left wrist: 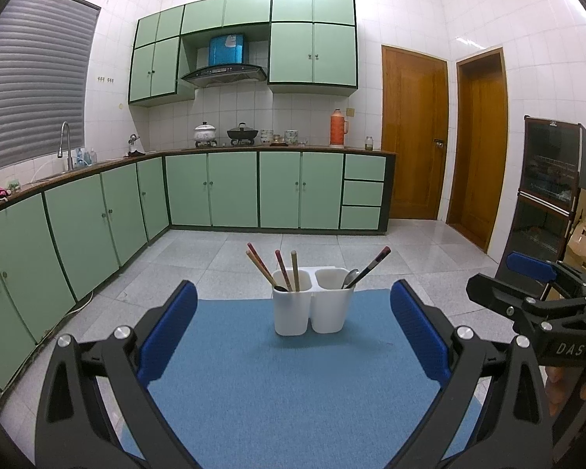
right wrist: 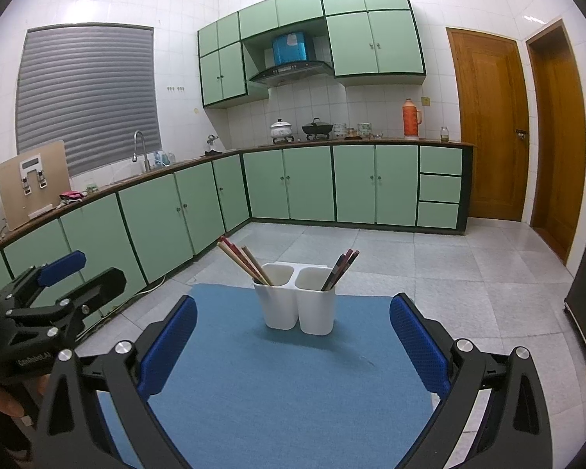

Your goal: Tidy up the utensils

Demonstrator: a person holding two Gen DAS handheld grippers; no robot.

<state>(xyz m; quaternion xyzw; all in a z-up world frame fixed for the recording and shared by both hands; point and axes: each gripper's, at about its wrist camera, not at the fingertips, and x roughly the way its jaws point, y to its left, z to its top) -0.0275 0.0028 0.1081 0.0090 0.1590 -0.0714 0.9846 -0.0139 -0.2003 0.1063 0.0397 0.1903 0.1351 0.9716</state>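
A white two-compartment utensil holder (left wrist: pixel 312 306) stands on a blue mat (left wrist: pixel 293 383). Its left cup holds several chopsticks (left wrist: pixel 277 267) and a dark spoon; its right cup holds a metal spoon (left wrist: pixel 349 276) and dark chopsticks (left wrist: pixel 371 265). My left gripper (left wrist: pixel 293 342) is open and empty, short of the holder. The right gripper shows at the right edge (left wrist: pixel 527 285). In the right wrist view the holder (right wrist: pixel 299 303) stands on the mat (right wrist: pixel 293 383), with my right gripper (right wrist: pixel 293 346) open and empty before it. The left gripper (right wrist: pixel 70 273) is at the left, open.
Green kitchen cabinets (left wrist: pixel 215 191) run along the left and far walls, with a sink, pots and an orange flask (left wrist: pixel 338 127) on the counter. Two wooden doors (left wrist: pixel 414 133) are at the right. A dark cabinet (left wrist: pixel 551 195) and cardboard boxes stand at far right.
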